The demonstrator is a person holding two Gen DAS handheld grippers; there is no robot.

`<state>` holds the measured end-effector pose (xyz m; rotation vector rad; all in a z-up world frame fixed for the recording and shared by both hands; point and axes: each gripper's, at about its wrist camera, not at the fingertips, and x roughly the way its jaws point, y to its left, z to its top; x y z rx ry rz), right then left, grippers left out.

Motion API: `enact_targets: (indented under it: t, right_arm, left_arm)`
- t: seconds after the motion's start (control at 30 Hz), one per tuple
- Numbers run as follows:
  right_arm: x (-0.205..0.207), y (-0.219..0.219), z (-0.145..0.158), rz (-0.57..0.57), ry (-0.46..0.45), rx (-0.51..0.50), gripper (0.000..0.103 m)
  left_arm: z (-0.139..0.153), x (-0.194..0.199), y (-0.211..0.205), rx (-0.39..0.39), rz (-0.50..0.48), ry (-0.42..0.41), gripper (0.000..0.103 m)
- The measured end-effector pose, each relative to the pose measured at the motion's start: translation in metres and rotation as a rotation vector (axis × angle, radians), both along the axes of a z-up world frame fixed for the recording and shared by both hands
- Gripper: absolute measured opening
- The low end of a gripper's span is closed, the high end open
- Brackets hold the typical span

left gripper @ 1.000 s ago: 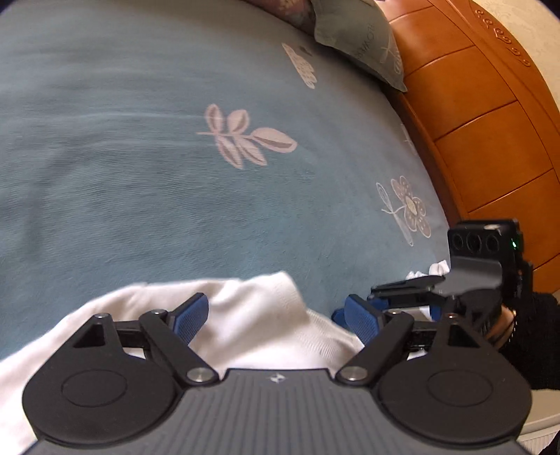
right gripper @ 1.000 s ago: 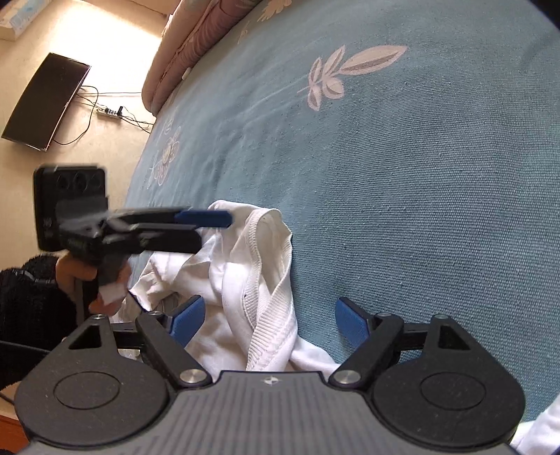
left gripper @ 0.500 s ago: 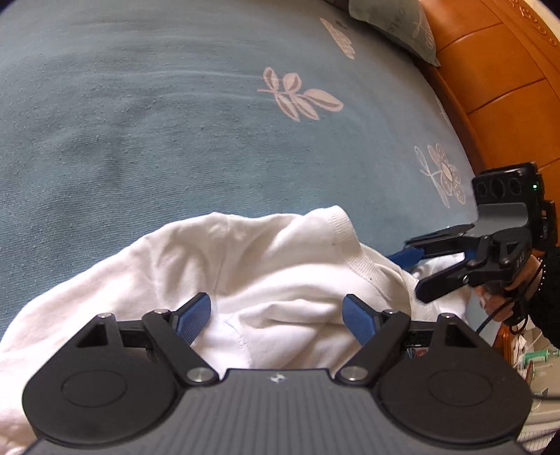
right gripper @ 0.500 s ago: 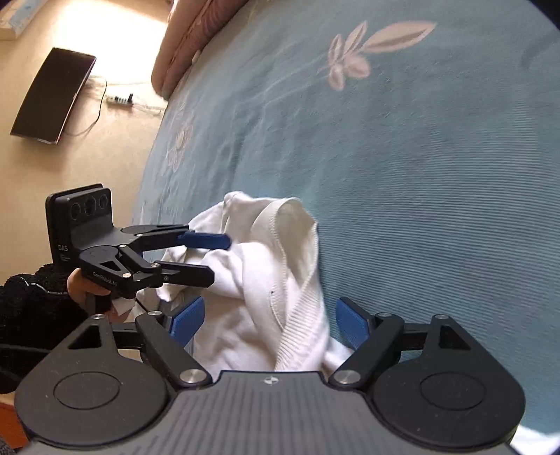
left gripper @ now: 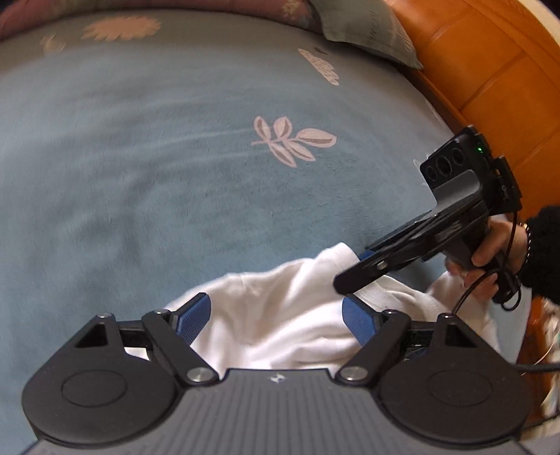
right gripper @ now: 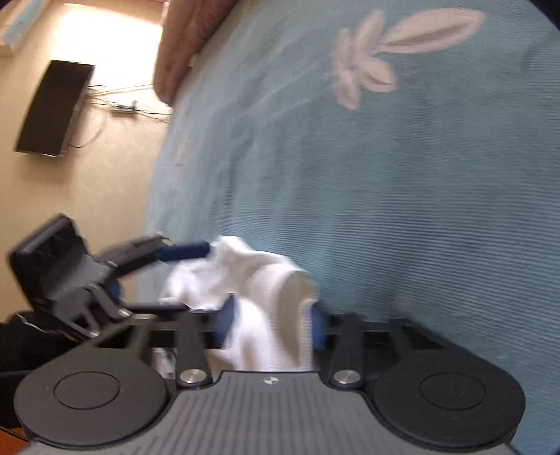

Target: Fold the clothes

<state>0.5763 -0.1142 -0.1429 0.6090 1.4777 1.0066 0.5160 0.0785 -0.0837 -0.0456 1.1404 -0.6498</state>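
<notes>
- White garment (left gripper: pixel 280 315): lies bunched on the blue bedspread (left gripper: pixel 140 175), near the bed edge, directly in front of both grippers. A ribbed hem or collar edge shows in the right wrist view (right gripper: pixel 280 297).
- Right gripper (right gripper: pixel 271 322): blue pads narrowed onto a raised fold of the white garment, which fills the gap between them. The view is motion-blurred, so pad contact on both sides is likely but not sharp. In the left wrist view it enters from the right, held by a hand (left gripper: pixel 490 252) in a dark sleeve (left gripper: pixel 542 252).
- Left gripper (left gripper: pixel 276 316): fingers spread wide, with the white garment lying between and beneath the pads; neither pad is visibly pressing the cloth.
- Bedspread: printed with pale leaf motifs (left gripper: pixel 294 140).
- Surroundings: a wooden headboard (left gripper: pixel 490 70) and a grey-green pillow (left gripper: pixel 367 28) beyond the bed; a dark flat screen (right gripper: pixel 52 108) on the beige floor.
</notes>
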Motion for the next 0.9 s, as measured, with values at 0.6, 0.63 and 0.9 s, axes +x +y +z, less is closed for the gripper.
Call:
enact_targets:
  t: [0.6, 0.63, 0.9]
  right_arm:
    - [-0.040, 0.043, 0.074, 0.329, -0.622, -0.181, 0.009]
    - [-0.041, 0.044, 0.072, 0.336, -0.618, -0.185, 0.009]
    - [-0.010, 0.019, 0.024, 0.191, -0.286, -0.055, 0.016]
  left_arm:
    - [-0.015, 0.034, -0.099, 0.257, -0.863, -0.131, 0.070]
    - [-0.018, 0.033, -0.100, 0.265, -0.868, -0.130, 0.070]
    - [-0.015, 0.025, -0.075, 0.255, -0.688, -0.161, 0.070]
